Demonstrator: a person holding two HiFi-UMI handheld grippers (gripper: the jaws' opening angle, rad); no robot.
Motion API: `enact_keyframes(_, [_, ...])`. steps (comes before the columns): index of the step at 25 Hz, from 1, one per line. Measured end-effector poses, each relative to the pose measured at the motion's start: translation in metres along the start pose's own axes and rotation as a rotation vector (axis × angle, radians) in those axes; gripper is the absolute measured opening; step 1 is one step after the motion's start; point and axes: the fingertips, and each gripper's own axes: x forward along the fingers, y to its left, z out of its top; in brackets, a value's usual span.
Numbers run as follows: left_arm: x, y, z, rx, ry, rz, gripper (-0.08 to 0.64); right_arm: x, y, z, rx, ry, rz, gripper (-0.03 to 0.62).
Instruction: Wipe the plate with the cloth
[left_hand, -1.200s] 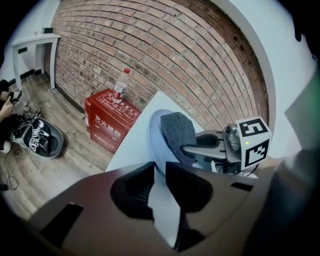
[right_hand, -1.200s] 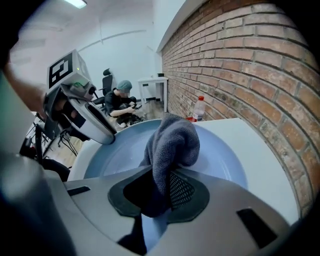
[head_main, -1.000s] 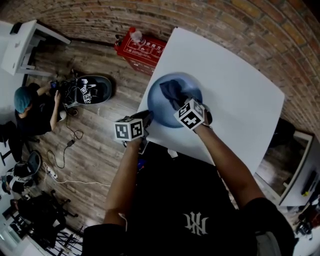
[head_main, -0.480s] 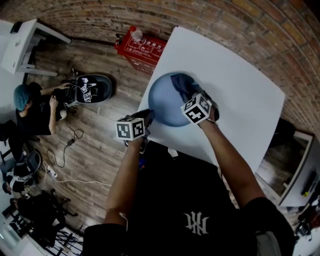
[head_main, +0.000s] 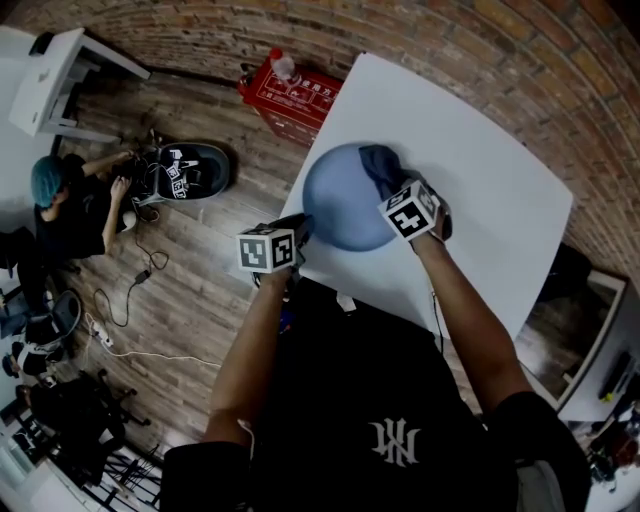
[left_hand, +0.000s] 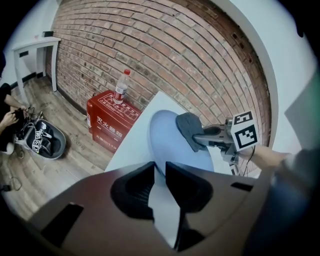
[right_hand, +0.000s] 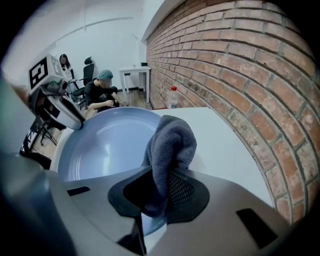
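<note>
Cloth (right_hand: 167, 142) tight in right tool (right_hand: 156, 195)

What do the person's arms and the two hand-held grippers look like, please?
The left hand-held gripper and the right hand-held gripper have greyish bodies with black jaw pads. Each carries a white cube with black square markers. The person wears a black short-sleeved T-shirt with a white emblem; the forearms are uncovered.

The right gripper (right_hand: 160, 192) has its jaws clamped on a grey cloth (right_hand: 170, 145), bunched against the right rim of the blue plate (right_hand: 105, 145) on a white table (right_hand: 220, 145) beside a brick wall (right_hand: 240, 65).
</note>
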Motion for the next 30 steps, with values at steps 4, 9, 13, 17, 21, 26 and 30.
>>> enact_keyframes(4, [-0.003, 0.0, -0.001, -0.023, -0.011, 0.001, 0.069, -0.019, 0.029, 0.025, 0.049, -0.096, 0.08, 0.081])
enact_keyframes(9, [-0.004, -0.003, -0.004, -0.084, -0.018, -0.013, 0.064, -0.031, 0.103, 0.046, 0.044, -0.157, 0.27, 0.081])
enact_keyframes(13, [-0.003, -0.003, -0.001, -0.076, -0.026, -0.011, 0.064, -0.021, 0.151, 0.044, -0.021, -0.125, 0.355, 0.081])
enact_keyframes(17, [-0.002, -0.003, -0.003, -0.07, -0.029, -0.008, 0.064, -0.009, 0.17, 0.035, -0.075, -0.073, 0.379, 0.081])
enact_keyframes(21, [-0.001, -0.002, -0.003, -0.069, -0.034, -0.012, 0.064, -0.004, 0.171, 0.031, -0.14, -0.07, 0.362, 0.081])
enact_keyframes(26, [-0.002, -0.003, -0.003, -0.067, -0.038, -0.024, 0.066, -0.007, 0.164, 0.024, -0.162, -0.064, 0.348, 0.081])
enact_keyframes(30, [-0.003, -0.002, -0.002, -0.067, -0.045, -0.036, 0.066, -0.009, 0.151, 0.015, -0.215, -0.048, 0.304, 0.081])
